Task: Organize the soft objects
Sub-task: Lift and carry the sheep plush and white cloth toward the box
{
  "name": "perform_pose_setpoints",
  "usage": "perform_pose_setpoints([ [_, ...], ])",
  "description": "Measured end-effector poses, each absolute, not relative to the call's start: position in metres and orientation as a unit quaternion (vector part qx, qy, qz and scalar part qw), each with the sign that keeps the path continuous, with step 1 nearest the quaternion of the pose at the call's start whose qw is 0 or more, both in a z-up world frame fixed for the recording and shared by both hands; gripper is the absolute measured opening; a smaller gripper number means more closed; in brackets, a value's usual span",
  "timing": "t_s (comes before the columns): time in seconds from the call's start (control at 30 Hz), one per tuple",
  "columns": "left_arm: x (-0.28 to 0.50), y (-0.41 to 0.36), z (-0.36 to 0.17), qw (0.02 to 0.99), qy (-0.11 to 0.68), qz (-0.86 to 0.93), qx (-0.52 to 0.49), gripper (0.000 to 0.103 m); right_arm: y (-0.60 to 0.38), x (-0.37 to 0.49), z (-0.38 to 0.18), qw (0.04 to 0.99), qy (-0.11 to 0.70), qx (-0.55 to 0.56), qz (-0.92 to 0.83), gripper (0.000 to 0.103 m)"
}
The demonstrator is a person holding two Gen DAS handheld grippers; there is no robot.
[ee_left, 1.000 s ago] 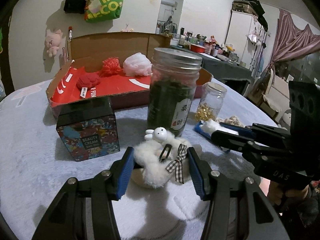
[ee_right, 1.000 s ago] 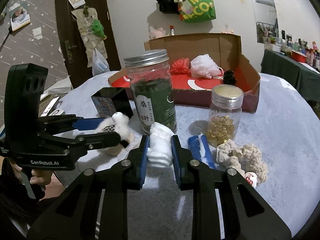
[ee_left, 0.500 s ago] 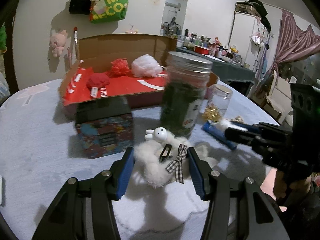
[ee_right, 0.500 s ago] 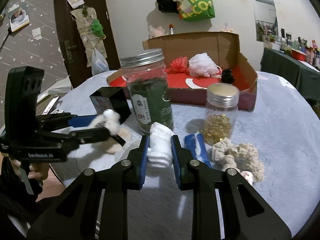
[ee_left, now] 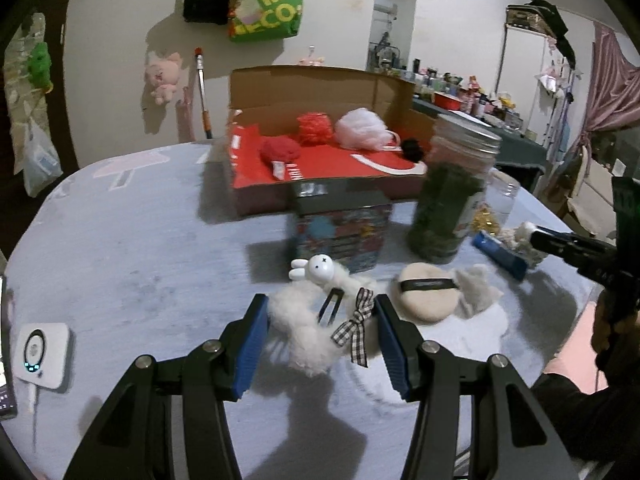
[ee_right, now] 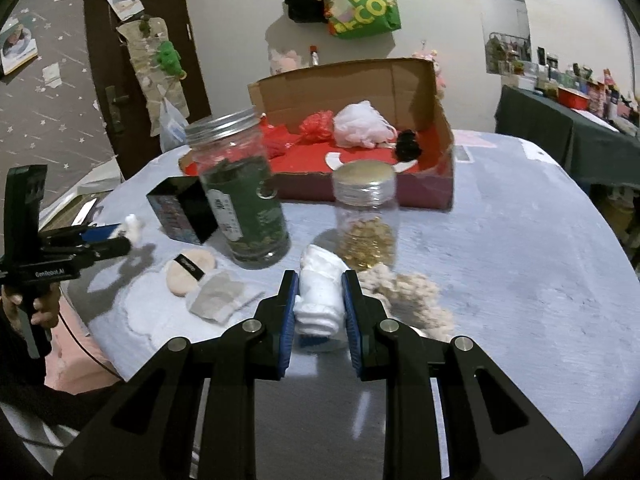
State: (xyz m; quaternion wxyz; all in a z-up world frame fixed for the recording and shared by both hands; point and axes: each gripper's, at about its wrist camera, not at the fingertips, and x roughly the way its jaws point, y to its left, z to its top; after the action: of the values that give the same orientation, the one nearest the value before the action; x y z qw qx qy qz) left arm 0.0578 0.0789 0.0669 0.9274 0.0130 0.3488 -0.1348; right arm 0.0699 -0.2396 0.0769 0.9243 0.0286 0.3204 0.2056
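My left gripper [ee_left: 318, 320] is shut on a fluffy white hair clip [ee_left: 304, 328] with a bunny head and a checked bow, held above the table; in the right wrist view the clip [ee_right: 134, 228] shows at far left. My right gripper [ee_right: 318, 300] is shut on a white rolled cloth [ee_right: 320, 292], low over the table. An open cardboard box [ee_left: 260, 196] with a red floor stands at the back and holds a red pompom [ee_left: 280, 150], a red mesh ball [ee_left: 314, 128], a pale bath pouf [ee_left: 360, 128] and a black scrunchie [ee_left: 412, 148].
On the table lie a beige powder puff [ee_left: 428, 300], a grey fuzzy piece [ee_left: 476, 292], a blue packet [ee_left: 500, 254] and a beige crocheted scrunchie [ee_right: 404, 292]. A tall green jar [ee_right: 244, 200], a small jar of gold capsules [ee_right: 366, 220] and a patterned tin [ee_left: 340, 232] stand before the box. A white device [ee_left: 40, 354] lies at left.
My left gripper has carried the fluffy clip to the left, uncovering the powder puff and the fuzzy piece. My right gripper has shifted right with the white roll, closer to the crocheted scrunchie.
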Motion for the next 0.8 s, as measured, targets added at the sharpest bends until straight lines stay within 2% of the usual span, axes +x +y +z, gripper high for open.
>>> perform_pose_setpoints([
  [0.8,0.122,0.118,0.070,0.922,0.352,-0.151,0.053,0.055,-0.283,0.120,0.083,0.921,0.341,0.004,0.189,0.021],
])
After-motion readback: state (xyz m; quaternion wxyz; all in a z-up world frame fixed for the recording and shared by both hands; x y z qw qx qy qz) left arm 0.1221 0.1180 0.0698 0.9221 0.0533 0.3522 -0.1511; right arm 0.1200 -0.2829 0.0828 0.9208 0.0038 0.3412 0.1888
